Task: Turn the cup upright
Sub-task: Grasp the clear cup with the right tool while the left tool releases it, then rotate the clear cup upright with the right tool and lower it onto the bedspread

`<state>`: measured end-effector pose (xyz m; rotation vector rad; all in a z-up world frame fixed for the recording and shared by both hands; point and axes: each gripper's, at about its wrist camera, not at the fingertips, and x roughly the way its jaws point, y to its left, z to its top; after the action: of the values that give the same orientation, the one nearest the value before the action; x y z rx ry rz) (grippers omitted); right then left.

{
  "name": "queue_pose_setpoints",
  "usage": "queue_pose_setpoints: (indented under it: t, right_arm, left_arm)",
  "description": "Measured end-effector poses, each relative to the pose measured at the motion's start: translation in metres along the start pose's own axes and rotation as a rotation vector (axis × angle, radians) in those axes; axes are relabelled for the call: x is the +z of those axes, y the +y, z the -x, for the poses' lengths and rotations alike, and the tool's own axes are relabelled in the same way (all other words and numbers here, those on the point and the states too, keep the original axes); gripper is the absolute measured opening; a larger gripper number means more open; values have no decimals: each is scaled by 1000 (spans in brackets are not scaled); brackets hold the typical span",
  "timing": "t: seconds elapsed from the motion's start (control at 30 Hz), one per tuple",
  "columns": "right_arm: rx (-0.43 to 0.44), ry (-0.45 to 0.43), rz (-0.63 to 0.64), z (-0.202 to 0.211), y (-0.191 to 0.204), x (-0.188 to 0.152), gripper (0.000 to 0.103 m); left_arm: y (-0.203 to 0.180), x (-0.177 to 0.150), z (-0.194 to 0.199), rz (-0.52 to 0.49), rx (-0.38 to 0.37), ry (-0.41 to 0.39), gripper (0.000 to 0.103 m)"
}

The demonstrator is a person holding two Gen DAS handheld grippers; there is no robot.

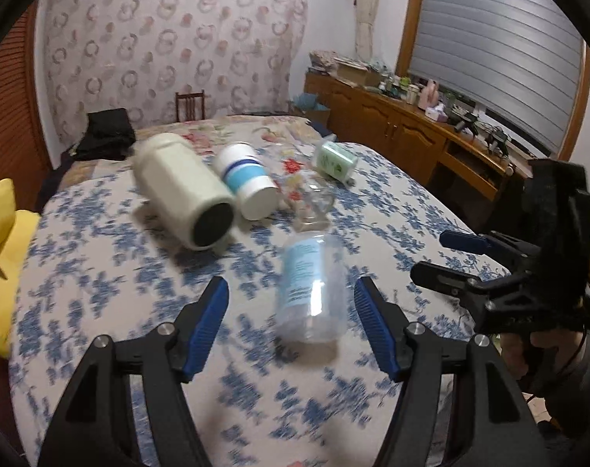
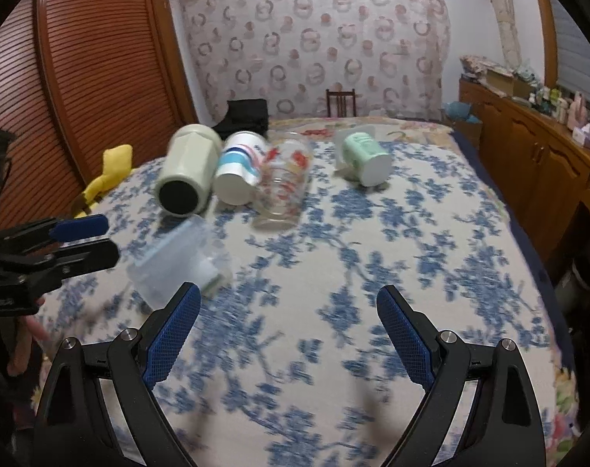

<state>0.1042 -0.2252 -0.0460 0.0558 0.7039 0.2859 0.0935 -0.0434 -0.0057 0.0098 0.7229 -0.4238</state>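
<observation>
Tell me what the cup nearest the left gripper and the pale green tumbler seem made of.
Clear cup: likely thin, glossy plastic; the quilt pattern shows through it, and it carries a light blue label. Pale green tumbler: opaque with a matte finish and a dark end; plastic or coated metal, the look leaves it open.

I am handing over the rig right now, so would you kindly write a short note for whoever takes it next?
Left gripper: open, straddling the clear plastic cup, not closed on it.
Right gripper: open, empty, over bare bedspread.
All cups lie on their sides: cream tumbler, white-and-blue cup, glass mug, green cup.
Done: nothing upright.
Left: grip the clear cup, stand it up.
</observation>
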Motion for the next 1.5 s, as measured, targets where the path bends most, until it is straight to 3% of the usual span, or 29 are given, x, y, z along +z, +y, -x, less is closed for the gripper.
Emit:
queue_pose_setpoints:
  t: [0.33, 0.77, 1.07, 1.3, 1.5]
  right_arm:
    - [139, 148, -104, -45, 42, 19, 93]
    - [131, 310, -157, -94, 60, 37, 91]
    - [105, 397, -107, -121, 66, 45, 77]
    - [90, 402, -40, -126, 76, 54, 69]
    - [98, 255, 29, -98, 80, 60, 67]
  left_arm:
    - [47, -30, 33, 64, 77, -24, 66]
    - [89, -58, 44, 147, 128, -42, 66]
    - [96, -66, 43, 166, 126, -35, 66]
    - [96, -67, 44, 165, 126, -36, 66]
    - [94, -67, 44, 160, 126, -32, 66]
